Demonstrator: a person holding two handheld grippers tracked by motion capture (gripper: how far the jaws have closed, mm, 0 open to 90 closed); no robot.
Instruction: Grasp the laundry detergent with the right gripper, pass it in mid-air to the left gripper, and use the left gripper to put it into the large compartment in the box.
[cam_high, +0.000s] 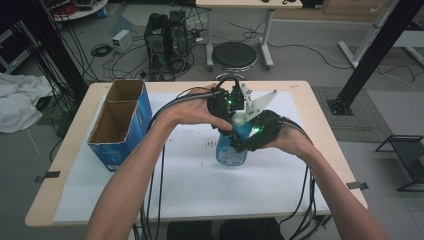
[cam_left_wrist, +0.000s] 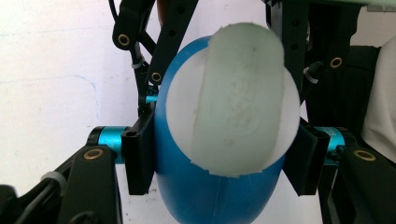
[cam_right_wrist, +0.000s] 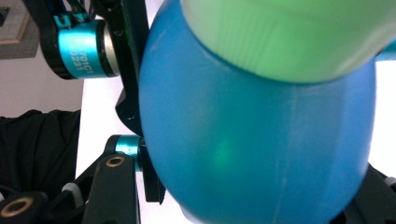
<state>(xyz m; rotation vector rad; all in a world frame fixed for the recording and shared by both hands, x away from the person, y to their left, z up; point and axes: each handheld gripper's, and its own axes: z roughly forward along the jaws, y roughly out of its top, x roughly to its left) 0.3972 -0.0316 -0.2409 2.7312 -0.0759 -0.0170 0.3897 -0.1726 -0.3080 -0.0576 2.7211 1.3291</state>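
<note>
Together the left gripper and right gripper clamp the blue plastic bottle with its pale cap, standing mid-table on the white sheet. From above, an open blue cardboard box stands left; the left gripper view reveals the bottle's rounded cap end-on.

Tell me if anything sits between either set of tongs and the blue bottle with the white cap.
Nothing visible does. The left tongs are clamped on the blue bottle just below its white cap, pads against its sides. The right tongs are closed on the bottle's body too.
</note>
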